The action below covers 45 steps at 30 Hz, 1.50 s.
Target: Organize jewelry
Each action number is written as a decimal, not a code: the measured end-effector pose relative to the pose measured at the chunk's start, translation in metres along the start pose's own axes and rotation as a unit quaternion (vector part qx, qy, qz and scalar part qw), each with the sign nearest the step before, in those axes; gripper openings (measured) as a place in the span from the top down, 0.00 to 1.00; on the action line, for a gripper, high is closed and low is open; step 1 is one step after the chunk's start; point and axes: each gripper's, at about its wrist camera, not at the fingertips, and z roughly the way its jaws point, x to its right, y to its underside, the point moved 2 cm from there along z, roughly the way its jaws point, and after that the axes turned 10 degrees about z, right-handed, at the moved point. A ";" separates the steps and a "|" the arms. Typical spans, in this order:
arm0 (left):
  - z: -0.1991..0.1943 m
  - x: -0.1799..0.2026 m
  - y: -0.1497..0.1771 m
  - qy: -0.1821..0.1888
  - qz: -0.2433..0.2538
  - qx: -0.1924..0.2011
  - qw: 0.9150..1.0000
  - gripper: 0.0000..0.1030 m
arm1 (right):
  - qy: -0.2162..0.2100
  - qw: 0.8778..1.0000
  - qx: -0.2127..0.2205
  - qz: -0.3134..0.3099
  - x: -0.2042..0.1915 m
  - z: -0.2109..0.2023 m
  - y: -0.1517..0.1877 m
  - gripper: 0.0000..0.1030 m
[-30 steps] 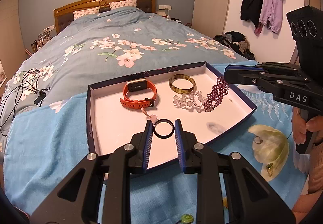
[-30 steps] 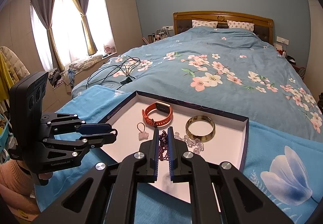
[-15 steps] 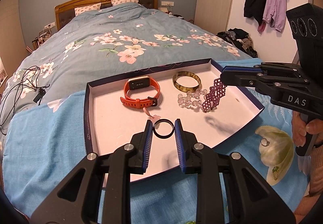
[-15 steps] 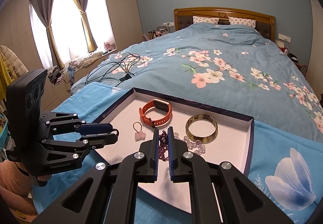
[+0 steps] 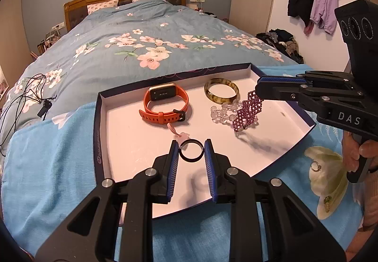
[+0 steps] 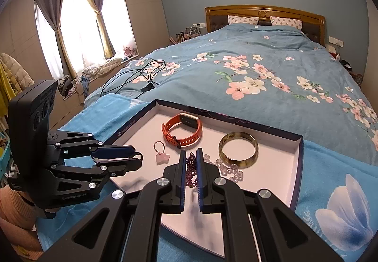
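My left gripper [image 5: 191, 146] is shut on a thin black ring [image 5: 191, 150], held over the near part of the white tray [image 5: 96, 134]. My right gripper [image 6: 191, 154] is shut on a purple bead bracelet [image 6: 191, 168], which dangles over the tray's right side [image 5: 248, 110]. An orange watch [image 5: 165, 106], an amber bangle [image 5: 221, 91], a clear bead bracelet [image 5: 221, 114] and a pink star charm [image 6: 162, 158] lie in the tray. The right gripper [image 5: 259, 90] shows at the right of the left wrist view, and the left gripper [image 6: 135, 155] at the left of the right wrist view.
The tray [image 6: 299, 162] rests on a light blue blanket at the foot of a flowered bed. A pale shell dish [image 5: 330, 181] holding rings sits on the blanket right of the tray. Black cables [image 6: 139, 75] lie on the bed's left side.
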 end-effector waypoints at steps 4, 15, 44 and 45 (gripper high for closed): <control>0.006 -0.001 0.000 0.001 -0.002 -0.007 1.000 0.78 | -0.001 1.000 -0.004 0.001 0.003 0.005 0.000 0.94; 0.031 -0.003 0.001 0.004 -0.008 -0.037 0.999 0.78 | 0.021 1.000 -0.016 0.014 0.022 0.015 0.001 0.94; -0.016 -0.003 0.005 -0.015 -0.010 0.015 1.000 0.55 | 0.025 0.999 -0.006 0.044 0.029 -0.028 0.029 0.60; -0.024 -0.003 0.009 -0.014 -0.009 0.019 1.000 0.55 | 0.020 0.999 -0.007 0.041 0.026 -0.034 0.035 0.60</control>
